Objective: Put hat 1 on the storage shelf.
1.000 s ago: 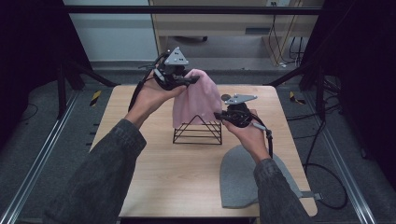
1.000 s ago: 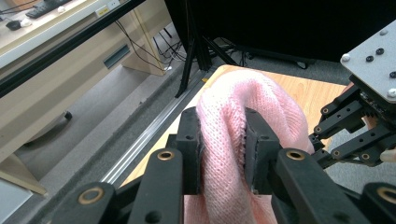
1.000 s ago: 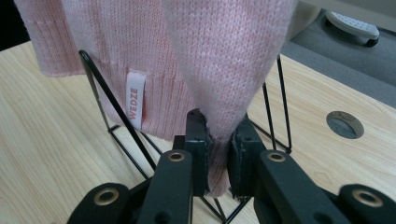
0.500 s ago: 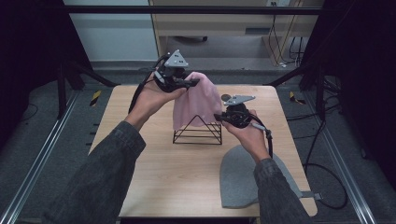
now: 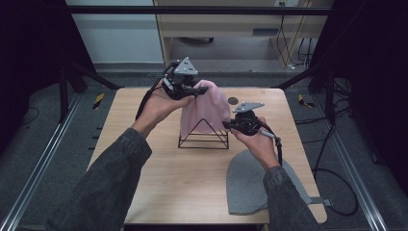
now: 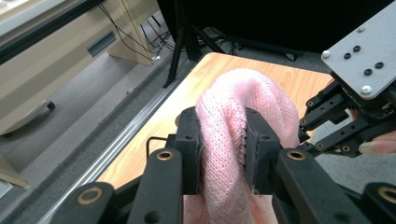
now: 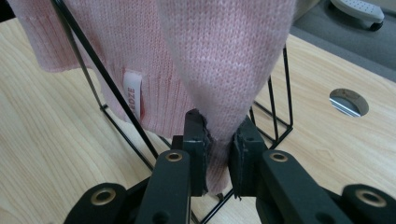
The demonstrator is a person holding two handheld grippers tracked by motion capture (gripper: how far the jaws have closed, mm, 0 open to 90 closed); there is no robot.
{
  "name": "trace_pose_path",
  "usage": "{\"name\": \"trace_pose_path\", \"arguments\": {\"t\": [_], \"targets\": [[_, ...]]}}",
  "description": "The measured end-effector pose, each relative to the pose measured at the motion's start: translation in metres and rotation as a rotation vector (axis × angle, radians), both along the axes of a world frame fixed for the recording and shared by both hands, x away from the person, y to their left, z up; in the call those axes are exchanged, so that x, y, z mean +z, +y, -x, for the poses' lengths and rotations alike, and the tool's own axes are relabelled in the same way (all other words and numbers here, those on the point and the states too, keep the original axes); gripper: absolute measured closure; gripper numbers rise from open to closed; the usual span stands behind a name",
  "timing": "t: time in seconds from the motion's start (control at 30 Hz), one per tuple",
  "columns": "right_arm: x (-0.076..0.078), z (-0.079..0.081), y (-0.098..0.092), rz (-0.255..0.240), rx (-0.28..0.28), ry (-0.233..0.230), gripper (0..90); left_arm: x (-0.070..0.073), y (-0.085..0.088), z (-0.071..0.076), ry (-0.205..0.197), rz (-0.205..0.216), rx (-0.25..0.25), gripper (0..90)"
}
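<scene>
A pink knitted beanie point(image 5: 207, 108) hangs over a black wire pyramid stand point(image 5: 203, 136) at the middle of the table. My left gripper point(image 5: 201, 89) is raised above the stand and shut on the beanie's top fold point(image 6: 223, 135). My right gripper point(image 5: 227, 126) is at the stand's right side, shut on the beanie's lower edge point(image 7: 219, 135). A white label point(image 7: 132, 95) shows on the beanie's ribbed band behind a stand wire point(image 7: 105, 84). The right gripper point(image 6: 348, 112) also appears at the right of the left gripper view.
A grey beanie point(image 5: 250, 185) lies flat at the table's front right corner, under the right forearm. A round cable hole point(image 5: 233, 101) sits behind the stand. The wooden table point(image 5: 144, 168) has bare room at the left and front. Rails run along both sides.
The left gripper has drawn the beanie's top slightly up and left over the stand. The right gripper stays at the stand's right side.
</scene>
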State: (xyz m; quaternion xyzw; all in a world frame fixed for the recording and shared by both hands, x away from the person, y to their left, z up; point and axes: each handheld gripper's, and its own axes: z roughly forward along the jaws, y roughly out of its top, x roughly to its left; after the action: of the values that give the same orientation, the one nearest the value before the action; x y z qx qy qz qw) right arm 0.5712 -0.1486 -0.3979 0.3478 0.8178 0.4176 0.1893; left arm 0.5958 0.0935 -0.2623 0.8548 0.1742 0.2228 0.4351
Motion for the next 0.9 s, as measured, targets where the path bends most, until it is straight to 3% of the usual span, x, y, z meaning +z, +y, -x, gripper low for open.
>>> {"name": "trace_pose_path", "arguments": {"t": [0.9], "targets": [[-0.028,0.000,-0.003,0.025,-0.007,0.054,78.4,-0.023,-0.008,0.005,0.071,-0.015,-0.015,70.7]]}}
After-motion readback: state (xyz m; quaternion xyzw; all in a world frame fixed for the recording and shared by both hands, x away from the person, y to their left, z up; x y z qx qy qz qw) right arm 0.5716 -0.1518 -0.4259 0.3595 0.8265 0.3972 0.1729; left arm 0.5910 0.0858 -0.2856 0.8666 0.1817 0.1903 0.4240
